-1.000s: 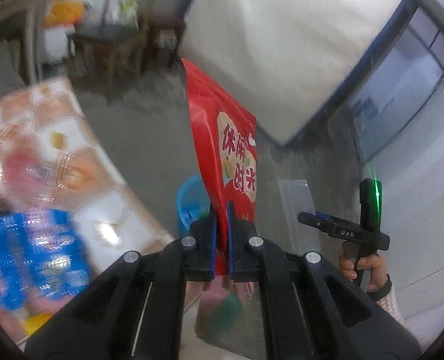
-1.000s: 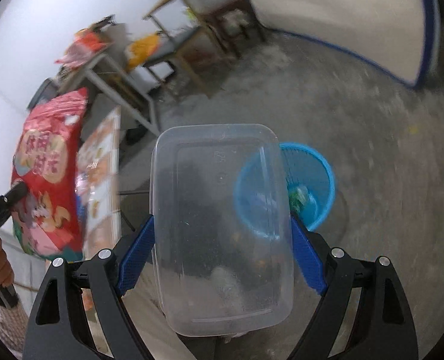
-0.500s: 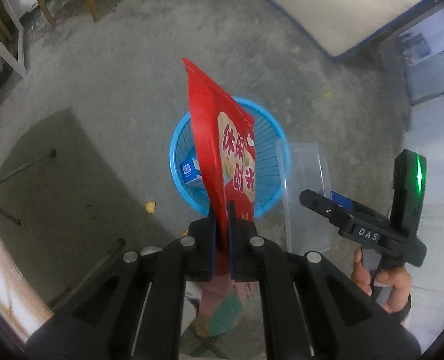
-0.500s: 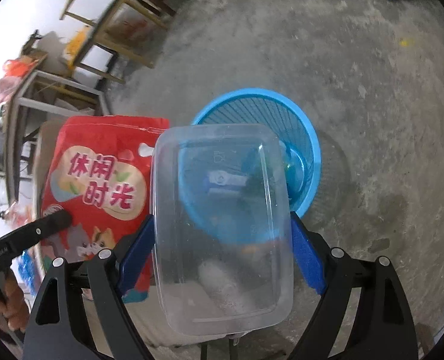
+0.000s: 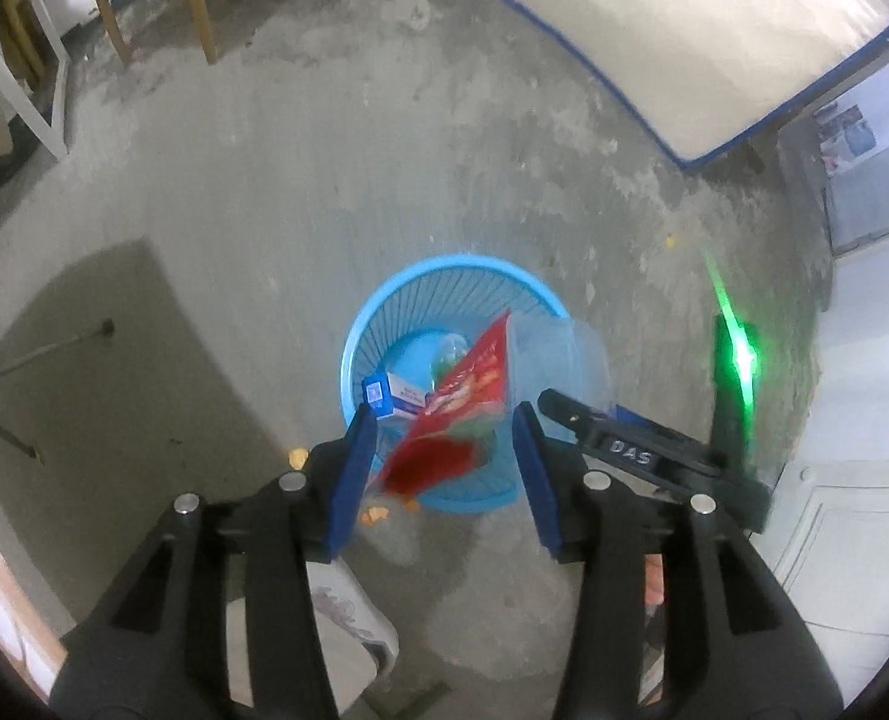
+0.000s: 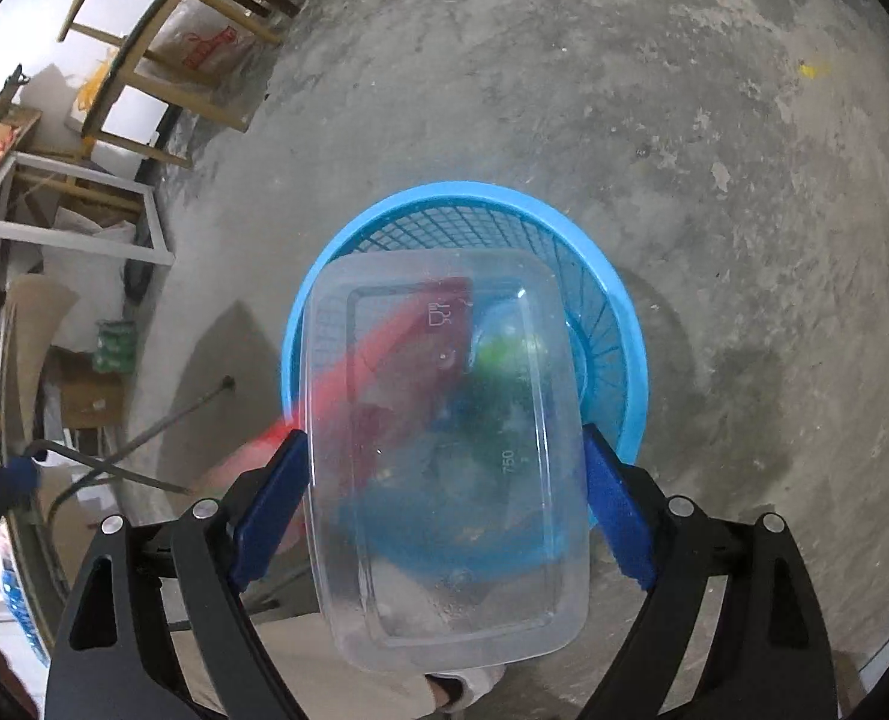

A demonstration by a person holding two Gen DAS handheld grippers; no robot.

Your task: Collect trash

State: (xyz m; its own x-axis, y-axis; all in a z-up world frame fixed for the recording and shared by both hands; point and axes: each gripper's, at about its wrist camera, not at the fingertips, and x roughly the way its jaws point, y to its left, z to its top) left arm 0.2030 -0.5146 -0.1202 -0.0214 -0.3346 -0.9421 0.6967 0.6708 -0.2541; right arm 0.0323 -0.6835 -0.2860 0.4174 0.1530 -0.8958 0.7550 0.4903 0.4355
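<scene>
Left wrist view shows the left gripper (image 5: 444,468) fingers opening, the light, floppy red snack bag (image 5: 462,414) loose over the blue basket (image 5: 360,330), while the right gripper (image 6: 444,516) fingers clamp the stiff, slippery clear container (image 6: 444,450) by its long sides.

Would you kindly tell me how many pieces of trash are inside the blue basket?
3 visible: a small blue-and-white carton, a greenish clear bottle, and the red snack bag dropping in; more may be hidden.

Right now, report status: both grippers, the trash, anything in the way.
Left gripper opening, red snack bag dropping into blue basket. Right gripper clamped on clear plastic container above basket. Nothing blocking the basket.
</scene>
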